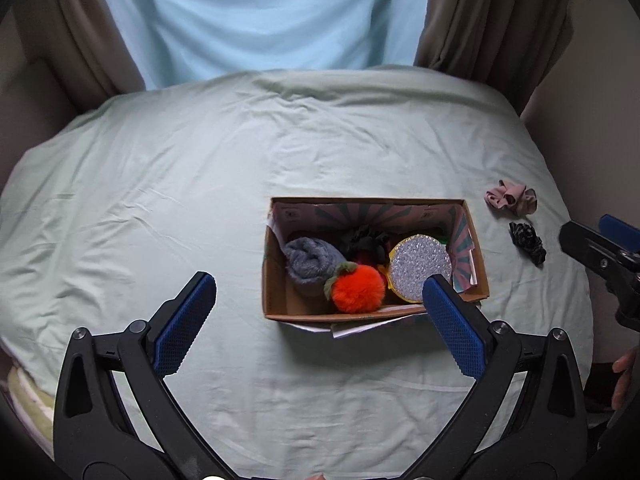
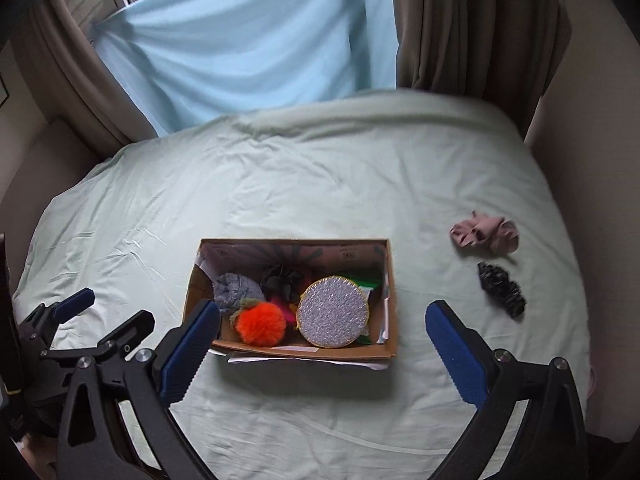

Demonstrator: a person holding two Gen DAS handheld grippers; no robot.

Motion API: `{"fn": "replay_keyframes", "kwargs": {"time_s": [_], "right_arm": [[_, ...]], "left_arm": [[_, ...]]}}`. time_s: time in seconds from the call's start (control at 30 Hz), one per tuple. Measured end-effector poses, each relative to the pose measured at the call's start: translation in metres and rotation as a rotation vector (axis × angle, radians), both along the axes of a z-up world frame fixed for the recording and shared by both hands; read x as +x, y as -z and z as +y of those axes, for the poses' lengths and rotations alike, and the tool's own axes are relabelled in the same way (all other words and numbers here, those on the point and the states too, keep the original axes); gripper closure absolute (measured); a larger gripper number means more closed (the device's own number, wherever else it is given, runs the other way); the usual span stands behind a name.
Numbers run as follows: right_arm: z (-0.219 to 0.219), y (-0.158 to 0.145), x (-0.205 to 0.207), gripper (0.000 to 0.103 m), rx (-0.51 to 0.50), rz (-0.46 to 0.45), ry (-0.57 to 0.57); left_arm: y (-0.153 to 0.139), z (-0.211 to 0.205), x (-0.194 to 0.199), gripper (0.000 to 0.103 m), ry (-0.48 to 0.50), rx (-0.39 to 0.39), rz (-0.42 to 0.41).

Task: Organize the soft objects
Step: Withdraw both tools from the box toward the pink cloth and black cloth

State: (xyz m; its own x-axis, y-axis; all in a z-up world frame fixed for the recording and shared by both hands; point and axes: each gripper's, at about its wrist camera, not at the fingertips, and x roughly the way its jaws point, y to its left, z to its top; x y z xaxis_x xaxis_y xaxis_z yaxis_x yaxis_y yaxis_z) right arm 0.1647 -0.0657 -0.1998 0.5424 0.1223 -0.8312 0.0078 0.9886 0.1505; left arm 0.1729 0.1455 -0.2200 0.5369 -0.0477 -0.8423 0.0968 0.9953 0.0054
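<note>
A cardboard box (image 1: 276,276) (image 2: 390,280) sits on the pale green bed sheet (image 1: 160,184) (image 2: 280,168). Inside lie an orange pompom (image 1: 358,288) (image 2: 262,322), a grey rolled sock (image 1: 312,260) (image 2: 234,286), a glittery round pouch (image 1: 420,268) (image 2: 334,310) and a dark scrunchie (image 1: 366,240) (image 2: 282,278). A pink scrunchie (image 1: 512,198) (image 2: 486,234) and a black scrunchie (image 1: 528,242) (image 2: 502,288) lie on the sheet right of the box. My left gripper (image 1: 320,312) is open and empty in front of the box. My right gripper (image 2: 324,344) is open and empty, just before the box.
A light blue curtain (image 2: 248,48) and brown drapes (image 2: 472,28) hang behind the bed. The right gripper shows at the right edge of the left wrist view (image 1: 600,248); the left gripper shows at the left in the right wrist view (image 2: 80,320). The bed's right edge lies past the scrunchies.
</note>
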Motion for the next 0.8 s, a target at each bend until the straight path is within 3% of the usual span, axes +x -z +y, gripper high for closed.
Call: {"fn": "replay_keyframes", "kwargs": {"time_s": [0.13, 0.47, 0.63, 0.8], "right_arm": [[-0.007, -0.026, -0.029, 0.001, -0.073, -0.090, 0.010], [-0.058, -0.066, -0.094, 0.001, -0.078, -0.222, 0.081], [-0.087, -0.079, -0.115, 0.001, -0.086, -0.266, 0.123], [-0.118, -0.078, -0.119, 0.001, -0.097, -0.282, 0.143]], "left_arm": [[-0.020, 0.000, -0.024, 0.000, -0.037, 0.014, -0.030], [-0.074, -0.025, -0.095, 0.000, -0.103, 0.025, -0.208], [-0.092, -0.054, -0.108, 0.000, -0.089, 0.028, -0.249], [-0.101, -0.095, -0.096, 0.000, -0.036, -0.006, -0.259]]}}
